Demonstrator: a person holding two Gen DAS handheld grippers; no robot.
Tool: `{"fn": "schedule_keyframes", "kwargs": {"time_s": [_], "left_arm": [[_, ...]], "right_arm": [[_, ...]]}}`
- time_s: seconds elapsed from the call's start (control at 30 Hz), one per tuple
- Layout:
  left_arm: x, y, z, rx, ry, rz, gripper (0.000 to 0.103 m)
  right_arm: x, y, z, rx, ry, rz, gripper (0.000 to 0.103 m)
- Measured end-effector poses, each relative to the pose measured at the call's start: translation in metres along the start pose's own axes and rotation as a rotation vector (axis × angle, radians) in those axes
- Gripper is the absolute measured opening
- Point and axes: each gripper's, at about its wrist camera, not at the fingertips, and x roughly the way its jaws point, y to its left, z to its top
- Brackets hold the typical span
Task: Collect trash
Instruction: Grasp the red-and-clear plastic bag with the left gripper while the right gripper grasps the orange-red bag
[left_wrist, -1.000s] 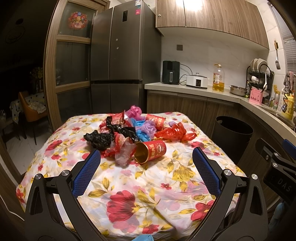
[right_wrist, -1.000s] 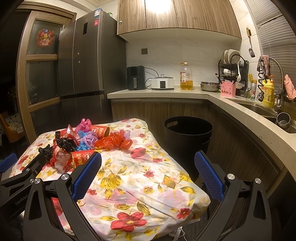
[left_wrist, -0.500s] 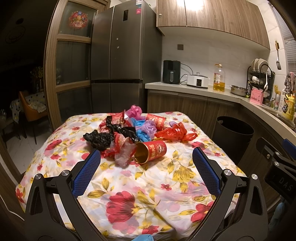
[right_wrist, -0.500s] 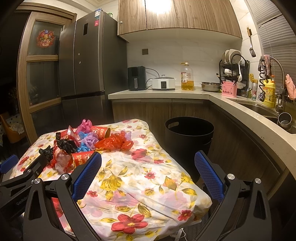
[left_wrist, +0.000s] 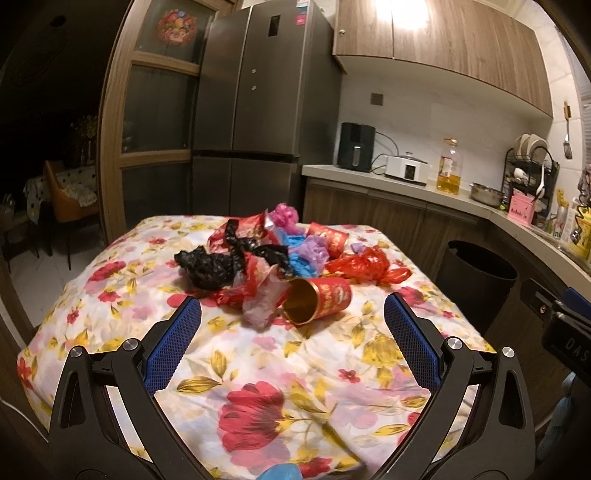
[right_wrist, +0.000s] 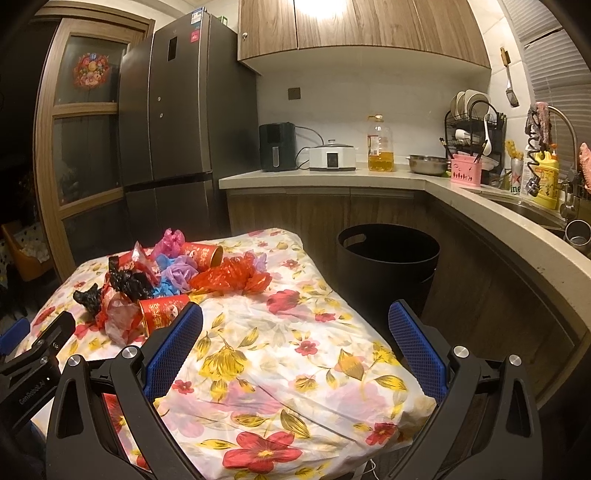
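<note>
A heap of trash lies on the floral tablecloth (left_wrist: 258, 369): a red paper cup on its side (left_wrist: 319, 300), a second red cup (left_wrist: 328, 238), a black bag (left_wrist: 214, 264), a red bag (left_wrist: 364, 266), blue and purple bags (left_wrist: 306, 258). The heap also shows in the right wrist view (right_wrist: 170, 273). A black bin (right_wrist: 388, 258) stands on the floor right of the table. My left gripper (left_wrist: 291, 328) is open and empty, short of the near cup. My right gripper (right_wrist: 295, 334) is open and empty over the table's right part.
A fridge (left_wrist: 255, 110) stands behind the table. A counter (right_wrist: 369, 177) with an air fryer, cooker, oil bottle, dish rack and sink runs along the back and right. A doorway with chairs (left_wrist: 62, 199) is at the left.
Both grippers have crept slightly forward toward the table. Nothing on the table has moved.
</note>
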Motion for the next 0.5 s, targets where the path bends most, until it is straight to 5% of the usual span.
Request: {"fn": "schedule_keyframes", "kwargs": {"time_s": [0.5], "left_arm": [[0.086, 0.040, -0.006, -0.053, 0.025, 0.069, 0.073]], "right_arm": [[0.067, 0.017, -0.011, -0.016, 0.032, 0.058, 0.098]]}}
